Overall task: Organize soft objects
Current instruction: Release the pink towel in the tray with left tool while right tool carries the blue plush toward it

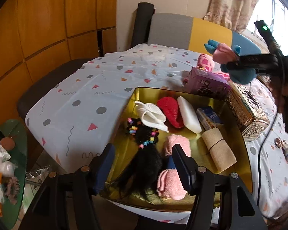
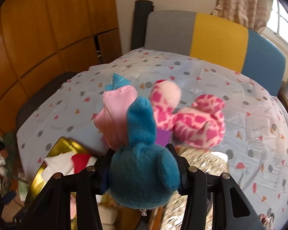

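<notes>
Between the right gripper's closed fingers sits a blue plush toy, held above the table's far right side, its bulk hiding the fingertips and most of the purple box. Nearer, the left gripper hangs spread and empty over the gold tray, where two pink towel rolls lie partly behind its right finger; one pink spotted plush lies beyond.

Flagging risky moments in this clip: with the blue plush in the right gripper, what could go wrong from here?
1. The right gripper pinches only part of the blue plush toy; its bulk bulges out, so it may slip free.
2. The gold tray is already crowded; dropping the toy in could bury the red cloth.
3. The pink spotted plush lies close ahead and could get knocked.
</notes>
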